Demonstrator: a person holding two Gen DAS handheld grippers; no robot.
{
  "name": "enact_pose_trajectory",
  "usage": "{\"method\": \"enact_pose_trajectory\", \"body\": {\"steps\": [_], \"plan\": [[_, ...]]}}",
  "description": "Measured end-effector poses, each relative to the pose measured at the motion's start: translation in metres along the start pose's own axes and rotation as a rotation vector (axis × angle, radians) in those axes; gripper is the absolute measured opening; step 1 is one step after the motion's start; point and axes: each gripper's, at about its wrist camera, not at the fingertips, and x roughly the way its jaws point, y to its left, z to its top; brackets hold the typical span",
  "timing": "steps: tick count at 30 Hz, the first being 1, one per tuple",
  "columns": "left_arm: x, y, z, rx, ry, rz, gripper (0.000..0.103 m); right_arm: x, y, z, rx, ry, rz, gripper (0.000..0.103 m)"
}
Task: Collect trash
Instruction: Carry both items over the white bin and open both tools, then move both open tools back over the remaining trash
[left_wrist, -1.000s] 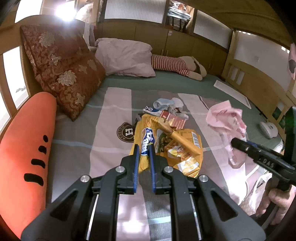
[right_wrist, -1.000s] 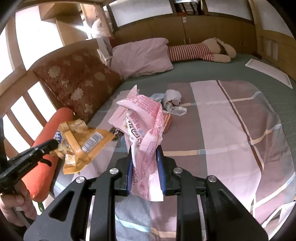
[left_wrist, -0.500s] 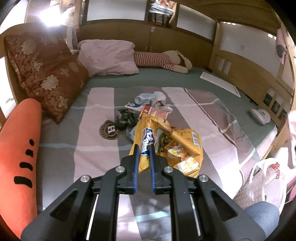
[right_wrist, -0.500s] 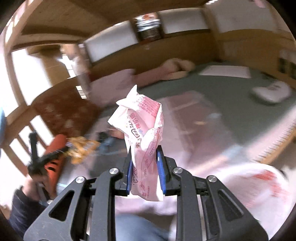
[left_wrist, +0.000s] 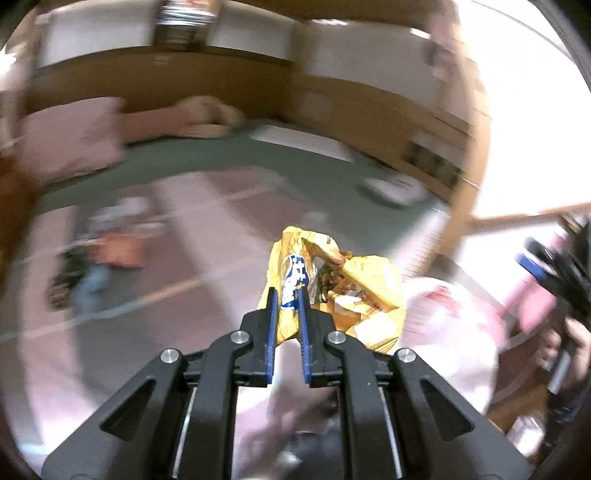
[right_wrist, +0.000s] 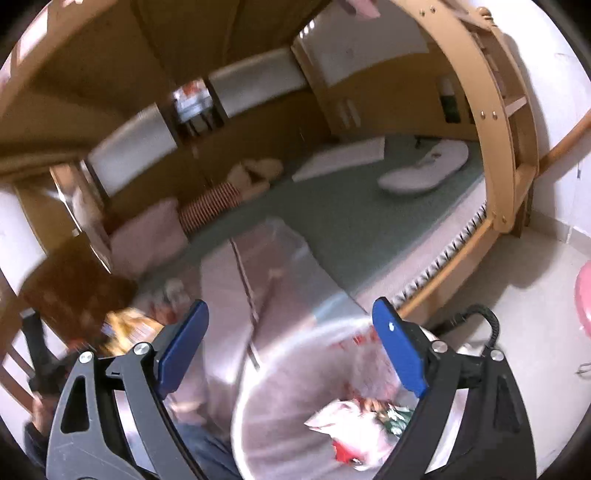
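My left gripper (left_wrist: 288, 295) is shut on a crumpled yellow snack bag (left_wrist: 354, 291) and holds it in the air, left of a white plastic trash bag (left_wrist: 450, 332). My right gripper (right_wrist: 291, 325) is open and empty above the mouth of the same trash bag (right_wrist: 295, 387). The pink wrapper (right_wrist: 351, 424) lies inside it with other trash. The right gripper also shows in the left wrist view (left_wrist: 554, 273) at the far right, above the bag. More trash (left_wrist: 110, 247) lies blurred on the bed.
The bed (right_wrist: 332, 218) with its striped blanket (left_wrist: 166, 314) fills the background. A wooden bed frame post (right_wrist: 509, 147) stands to the right. A white object (right_wrist: 424, 166) lies on the green sheet. Pale floor (right_wrist: 535, 288) is at the right.
My right gripper has opened and let go of the pink wrapper, which now lies in the trash bag. My left gripper has swung right with the yellow snack bag toward the trash bag.
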Motion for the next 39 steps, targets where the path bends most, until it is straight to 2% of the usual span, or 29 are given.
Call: {"method": "enact_pose_trajectory", "body": {"steps": [4, 5, 6, 7, 8, 11, 13, 17, 22, 25, 28, 31, 32, 34, 35, 39], "plan": [[0.039, -0.085, -0.001, 0.117, 0.115, -0.188, 0.013, -0.005, 0.009, 0.009, -0.012, -0.036, 0.039, 0.088], [0.049, -0.104, -0.004, 0.157, 0.146, -0.216, 0.018, -0.005, 0.012, 0.011, -0.012, -0.041, 0.050, 0.089], [0.057, -0.117, -0.008, 0.191, 0.169, -0.219, 0.044, -0.004, 0.016, 0.011, -0.014, -0.041, 0.060, 0.089], [0.061, -0.124, -0.010, 0.207, 0.177, -0.211, 0.062, -0.004, 0.015, 0.013, -0.016, -0.038, 0.066, 0.089], [0.060, -0.125, -0.012, 0.198, 0.151, -0.181, 0.085, -0.003, 0.017, 0.013, -0.017, -0.033, 0.075, 0.089], [0.044, -0.104, -0.012, 0.163, 0.090, -0.139, 0.088, 0.011, 0.027, 0.009, -0.026, 0.001, 0.099, 0.089], [0.030, -0.075, -0.007, 0.136, 0.067, -0.078, 0.090, 0.026, 0.038, 0.001, -0.042, 0.038, 0.108, 0.089], [-0.012, 0.007, 0.004, 0.043, -0.023, 0.137, 0.097, 0.060, 0.077, -0.015, -0.091, 0.110, 0.160, 0.089], [-0.064, 0.107, -0.006, -0.105, -0.095, 0.423, 0.099, 0.110, 0.162, -0.037, -0.218, 0.181, 0.255, 0.089], [-0.082, 0.147, -0.020, -0.194, -0.130, 0.550, 0.099, 0.137, 0.218, -0.051, -0.269, 0.213, 0.329, 0.089], [-0.090, 0.169, -0.034, -0.280, -0.156, 0.598, 0.099, 0.165, 0.268, -0.068, -0.291, 0.226, 0.365, 0.089], [-0.087, 0.186, -0.047, -0.327, -0.117, 0.632, 0.099, 0.180, 0.292, -0.086, -0.315, 0.213, 0.379, 0.089], [-0.089, 0.187, -0.048, -0.330, -0.105, 0.634, 0.099, 0.185, 0.296, -0.095, -0.339, 0.209, 0.372, 0.089], [-0.093, 0.184, -0.049, -0.317, -0.123, 0.621, 0.099, 0.194, 0.299, -0.109, -0.380, 0.287, 0.340, 0.089], [-0.095, 0.182, -0.051, -0.312, -0.131, 0.618, 0.099, 0.194, 0.297, -0.110, -0.369, 0.306, 0.355, 0.089], [-0.089, 0.179, -0.053, -0.309, -0.117, 0.590, 0.099, 0.190, 0.290, -0.104, -0.368, 0.268, 0.340, 0.089]]}}
